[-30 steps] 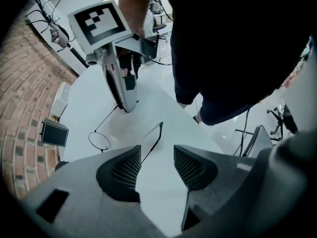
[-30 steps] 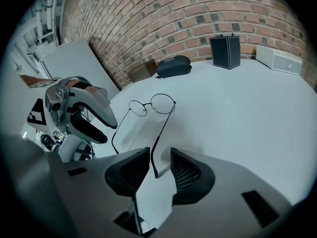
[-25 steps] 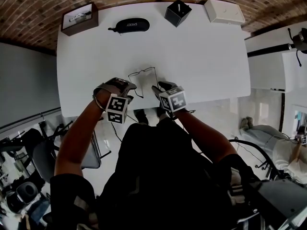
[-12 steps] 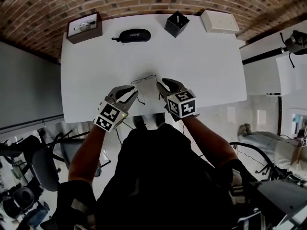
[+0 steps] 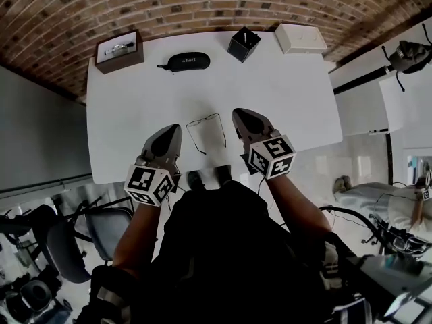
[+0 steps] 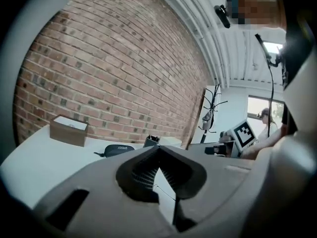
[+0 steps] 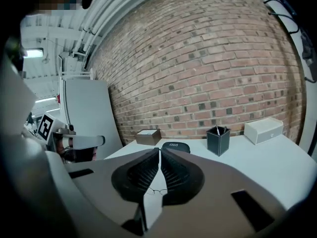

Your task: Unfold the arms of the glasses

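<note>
Glasses (image 5: 204,121) — arms out, on table (image 5: 290,93)

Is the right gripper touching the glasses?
Apart. Head view shows bare table between right gripper and glasses; its jaws have just been closing, nothing between them.

One glasses (image 5: 205,121), one case (image 5: 187,61), one pen holder (image 5: 244,43), two boxes (image 5: 125,62) (image 5: 300,38)

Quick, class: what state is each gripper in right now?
Left gripper: jaws closed, holding nothing.
Right gripper: jaws have just been closing, now together, holding nothing; the thin wire-rimmed glasses lie free on the white table.
</note>
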`<action>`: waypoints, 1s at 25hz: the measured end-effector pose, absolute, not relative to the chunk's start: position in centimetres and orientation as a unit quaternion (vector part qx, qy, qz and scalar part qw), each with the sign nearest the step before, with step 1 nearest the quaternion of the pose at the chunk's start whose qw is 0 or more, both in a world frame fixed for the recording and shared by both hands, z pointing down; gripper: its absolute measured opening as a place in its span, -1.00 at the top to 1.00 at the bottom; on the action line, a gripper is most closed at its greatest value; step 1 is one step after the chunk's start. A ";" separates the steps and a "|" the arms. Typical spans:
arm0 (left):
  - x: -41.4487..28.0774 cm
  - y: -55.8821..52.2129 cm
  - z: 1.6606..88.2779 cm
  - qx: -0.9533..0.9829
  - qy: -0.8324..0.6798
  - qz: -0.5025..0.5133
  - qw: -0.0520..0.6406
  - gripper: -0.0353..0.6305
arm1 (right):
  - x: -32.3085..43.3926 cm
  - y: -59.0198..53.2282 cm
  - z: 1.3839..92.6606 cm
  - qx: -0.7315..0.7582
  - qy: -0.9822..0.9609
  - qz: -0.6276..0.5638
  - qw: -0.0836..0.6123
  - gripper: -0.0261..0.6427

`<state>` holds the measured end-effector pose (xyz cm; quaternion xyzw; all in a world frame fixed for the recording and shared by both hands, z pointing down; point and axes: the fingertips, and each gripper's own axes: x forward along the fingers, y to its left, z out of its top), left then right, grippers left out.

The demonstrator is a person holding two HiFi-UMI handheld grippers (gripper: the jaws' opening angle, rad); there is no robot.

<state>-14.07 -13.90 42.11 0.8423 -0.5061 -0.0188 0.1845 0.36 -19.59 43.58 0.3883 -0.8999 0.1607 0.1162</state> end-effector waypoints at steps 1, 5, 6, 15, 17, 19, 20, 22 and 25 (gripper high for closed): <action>-14.3 -13.8 41.6 0.842 -0.510 -0.020 0.178 0.86 | 0.4 -19.5 42.9 0.394 -0.899 0.155 0.109 0.87; -15.1 -13.3 40.2 0.835 -0.530 -0.013 0.145 0.86 | 0.7 -19.1 40.8 0.415 -0.894 0.142 0.086 0.87; -15.2 -13.0 39.9 0.833 -0.536 -0.009 0.135 0.87 | 0.9 -18.9 40.3 0.420 -0.893 0.139 0.082 0.88; -15.5 -11.9 37.3 0.822 -0.549 -0.040 0.148 0.87 | 2.0 -18.0 36.4 0.429 -0.896 0.103 0.053 0.89; -15.4 -11.8 36.9 0.815 -0.558 -0.037 0.152 0.87 | 2.2 -18.0 35.7 0.425 -0.899 0.094 0.050 0.89; -15.1 -11.8 36.3 0.808 -0.569 -0.028 0.149 0.87 | 2.7 -18.0 35.1 0.422 -0.901 0.087 0.049 0.89; -14.9 -11.8 35.9 0.806 -0.574 -0.024 0.143 0.87 | 2.9 -17.9 34.9 0.421 -0.902 0.084 0.048 0.90; -14.5 -11.6 35.0 0.804 -0.580 -0.023 0.132 0.87 | 3.3 -17.8 34.4 0.419 -0.903 0.083 0.045 0.90; -14.2 -11.4 34.0 0.798 -0.590 -0.024 0.119 0.87 | 3.5 -17.5 33.6 0.412 -0.907 0.081 0.041 0.90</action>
